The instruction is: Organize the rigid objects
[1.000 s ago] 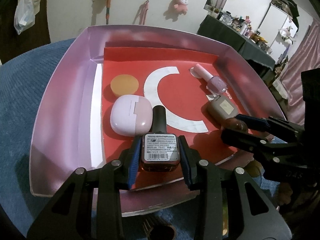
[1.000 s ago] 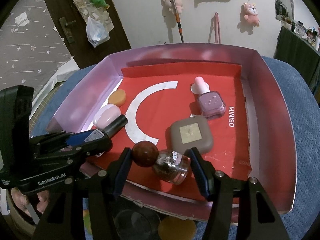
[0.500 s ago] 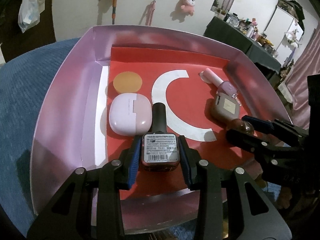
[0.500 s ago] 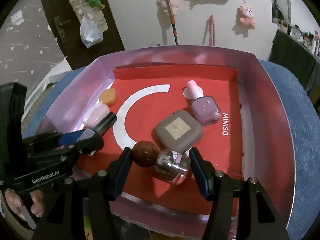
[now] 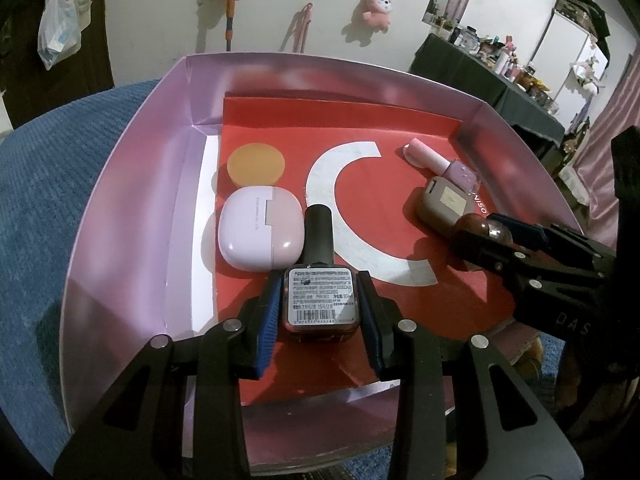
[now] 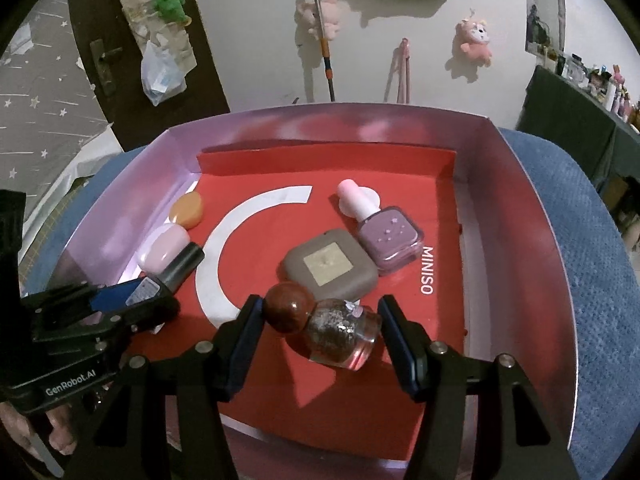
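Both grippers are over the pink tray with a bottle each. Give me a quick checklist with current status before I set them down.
1. Left gripper clamped on the dark polish bottle: ok, both pads touch its sides.
2. Right gripper clamped on the glitter bottle: ok, gripped end to end, ball cap to base.
3. Glitter bottle level: not ok, it sits tilted between the fingers.
4. Bare red liner below the left gripper: ok, but the lilac case sits close by the bottle's cap.
5. Room ahead of the right gripper: not ok, the taupe compact lies just beyond.
6. Both bottles inside the pink tray walls: ok.
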Tool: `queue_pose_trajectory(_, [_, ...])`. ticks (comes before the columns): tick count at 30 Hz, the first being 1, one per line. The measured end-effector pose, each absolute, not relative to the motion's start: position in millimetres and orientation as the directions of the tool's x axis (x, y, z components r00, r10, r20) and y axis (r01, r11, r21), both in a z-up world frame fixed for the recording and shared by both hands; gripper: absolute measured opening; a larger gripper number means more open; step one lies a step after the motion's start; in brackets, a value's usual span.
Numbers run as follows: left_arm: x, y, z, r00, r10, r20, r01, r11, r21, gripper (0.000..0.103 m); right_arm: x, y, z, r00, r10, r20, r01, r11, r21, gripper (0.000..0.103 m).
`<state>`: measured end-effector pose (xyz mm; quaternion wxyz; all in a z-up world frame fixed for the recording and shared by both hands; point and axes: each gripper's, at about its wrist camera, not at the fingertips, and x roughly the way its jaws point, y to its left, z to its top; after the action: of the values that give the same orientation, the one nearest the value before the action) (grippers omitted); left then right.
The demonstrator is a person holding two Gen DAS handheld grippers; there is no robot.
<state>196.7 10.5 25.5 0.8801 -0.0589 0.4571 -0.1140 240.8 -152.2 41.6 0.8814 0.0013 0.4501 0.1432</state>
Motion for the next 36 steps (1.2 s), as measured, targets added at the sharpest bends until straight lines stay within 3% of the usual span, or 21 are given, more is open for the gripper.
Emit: queue_pose_trajectory(36, [197.6, 10.3, 26.6, 0.56, -0.248, -0.79, 0.148, 0.969, -0.199, 0.034, 241.1, -153.2, 35.0, 0.527, 0.295, -0.797, -0.258, 0.949, 0.181, 0.062])
